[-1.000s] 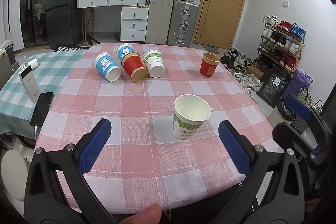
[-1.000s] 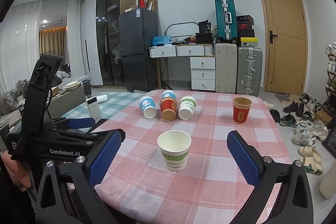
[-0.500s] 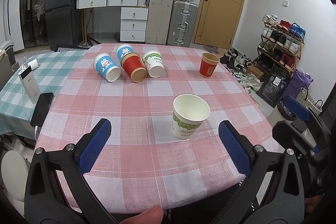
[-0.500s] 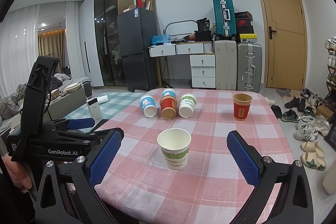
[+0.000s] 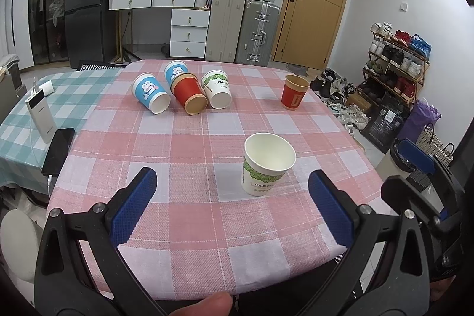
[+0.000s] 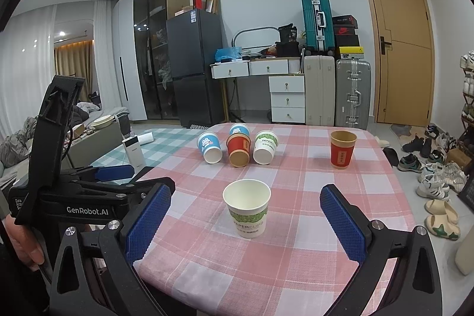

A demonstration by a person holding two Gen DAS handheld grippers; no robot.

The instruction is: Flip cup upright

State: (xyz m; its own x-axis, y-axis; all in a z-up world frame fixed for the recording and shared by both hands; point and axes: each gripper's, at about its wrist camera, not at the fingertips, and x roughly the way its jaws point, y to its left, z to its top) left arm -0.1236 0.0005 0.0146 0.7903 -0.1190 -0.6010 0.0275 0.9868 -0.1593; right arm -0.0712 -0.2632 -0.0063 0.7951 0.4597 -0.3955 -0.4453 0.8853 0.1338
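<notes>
A lived-in home: fridge, stacked suitcases, shoe rack, checked-cloth tabletop.

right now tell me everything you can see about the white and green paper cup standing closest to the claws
The white paper cup stands upright, mouth open upward and empty inside as far as shows. It tapers toward its base, has a rolled rim, and carries a green leafy band with "PAPERCUPS" printed below. It rests on the pink checked tablecloth near the front edge, apart from the other cups. Nothing touches it except the cloth; the right claw and left claw are both open and short of it.
</notes>
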